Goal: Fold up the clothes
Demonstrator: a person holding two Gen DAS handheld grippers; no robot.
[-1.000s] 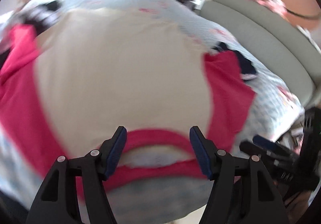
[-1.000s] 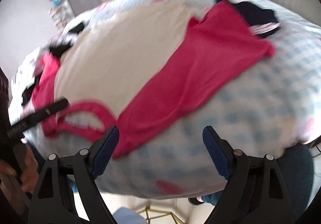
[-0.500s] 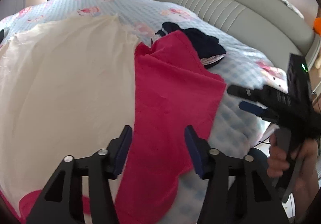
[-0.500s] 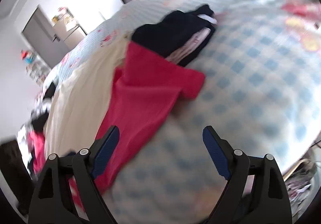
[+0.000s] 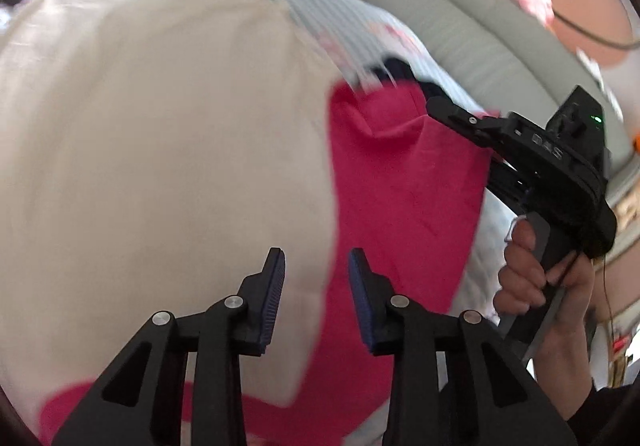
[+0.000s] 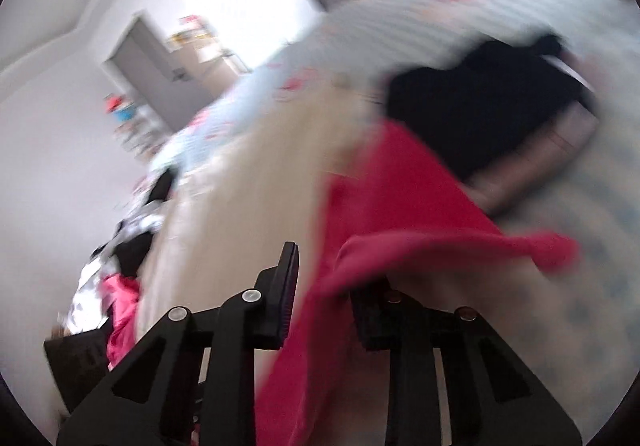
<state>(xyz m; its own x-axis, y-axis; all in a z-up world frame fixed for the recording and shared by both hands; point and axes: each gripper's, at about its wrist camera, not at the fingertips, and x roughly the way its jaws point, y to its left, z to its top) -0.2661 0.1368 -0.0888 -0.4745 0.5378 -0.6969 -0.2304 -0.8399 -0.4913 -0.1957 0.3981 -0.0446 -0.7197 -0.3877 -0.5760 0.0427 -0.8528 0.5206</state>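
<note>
A red garment point(image 5: 400, 186) lies on the bed, partly under a cream cloth point(image 5: 160, 126). My left gripper point(image 5: 316, 266) hovers over the line where cream meets red. Its jaws are closing, half apart, with nothing pinched between them. A hand point(image 5: 536, 278) holds my right gripper point(image 5: 440, 106) at the red sleeve on the right. In the right wrist view, the red garment point(image 6: 400, 206) fills the gap of the right gripper point(image 6: 324, 286) and drapes over its right finger. Those jaws are closing on the fabric, and the sleeve end stands lifted off the sheet.
A dark folded garment point(image 6: 480, 106) lies just beyond the red sleeve on the blue checked sheet point(image 6: 580, 286). A grey padded headboard point(image 5: 480, 34) runs along the far right. A pile of mixed clothes point(image 6: 132, 238) sits at the bed's left end.
The right gripper has travelled to the red sleeve and its wide jaws have closed in on the fabric, lifting it. The left jaws have narrowed and now sit over the cream-red edge.
</note>
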